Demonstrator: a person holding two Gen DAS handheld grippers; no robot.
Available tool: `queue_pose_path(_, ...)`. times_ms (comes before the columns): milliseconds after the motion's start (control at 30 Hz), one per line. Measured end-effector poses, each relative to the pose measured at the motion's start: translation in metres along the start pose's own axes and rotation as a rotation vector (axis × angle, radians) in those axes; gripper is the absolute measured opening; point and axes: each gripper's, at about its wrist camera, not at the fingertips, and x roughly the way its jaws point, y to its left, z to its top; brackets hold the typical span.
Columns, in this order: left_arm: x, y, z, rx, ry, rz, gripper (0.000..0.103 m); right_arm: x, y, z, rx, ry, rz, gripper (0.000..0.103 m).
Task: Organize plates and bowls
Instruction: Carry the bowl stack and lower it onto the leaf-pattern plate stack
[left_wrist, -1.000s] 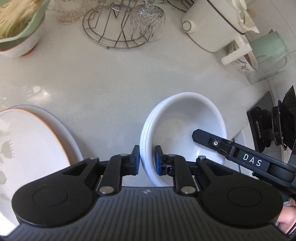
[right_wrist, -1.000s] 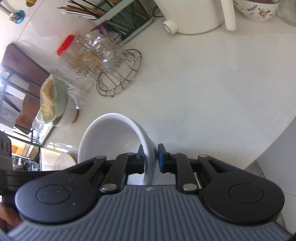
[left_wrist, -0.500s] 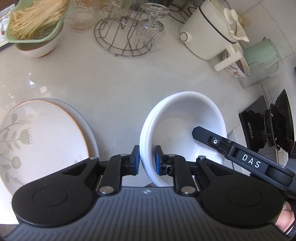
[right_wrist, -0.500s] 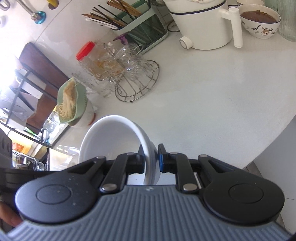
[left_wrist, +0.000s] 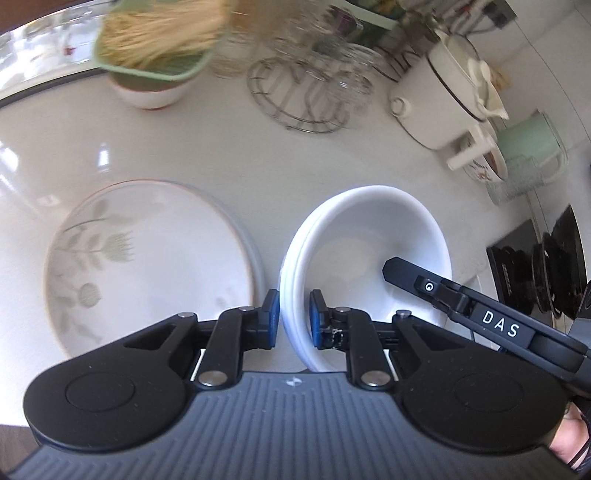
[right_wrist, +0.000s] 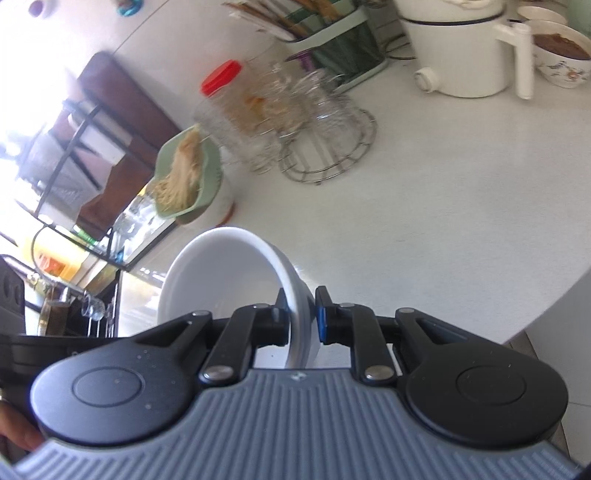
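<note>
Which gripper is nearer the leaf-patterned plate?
Left. The left gripper grips the white bowls' rim right beside the plate; the right gripper holds the opposite rim, farther off.

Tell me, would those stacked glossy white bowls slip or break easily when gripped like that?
Probably slippery: the stacked glossy white bowls look smooth-glazed, and each gripper pinches only a thin rim. Likely rigid and breakable, since they resemble ceramic. The left gripper and right gripper on opposite rims should steady them against tipping.

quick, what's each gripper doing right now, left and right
Left gripper: shut on the rim of the white bowls.
Right gripper: shut on the opposite rim of the same bowls.
</note>
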Motion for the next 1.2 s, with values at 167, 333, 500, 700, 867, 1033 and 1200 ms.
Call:
queue_pose_path(167,-0.013,0.029,-0.008,-0.046,-0.034,0.047,0.02,0.017,0.025,-0.005,-0.071,0.027,0.051,0.018)
queue_pose_path(333,-0.014,0.064,-0.017,-0.128,-0.038,0.084,0.02,0.046,0.054,-0.011,-0.146,0.078,0.073,0.018)
queue_pose_path(500,-0.012,0.095,-0.022,-0.218,-0.061,0.092,0.02,0.07,0.074,-0.017,-0.218,0.126,0.087,0.018)
queue_pose_path(700,0.0,0.104,-0.021,-0.231,-0.058,0.114,0.02,0.088,0.079,-0.021,-0.26,0.161,0.069,0.018)
queue_pose_path(867,0.008,0.103,-0.022,-0.222,-0.055,0.127,0.02,0.096,0.074,-0.02,-0.252,0.173,0.065,0.018)
queue_pose_path(1033,0.011,0.1,-0.023,-0.204,-0.073,0.143,0.02,0.102,0.071,-0.022,-0.245,0.178,0.057,0.018)
queue_pose_path(1200,0.005,0.106,-0.025,-0.222,-0.102,0.154,0.031,0.1,0.072,-0.021,-0.241,0.161,0.059,0.024)
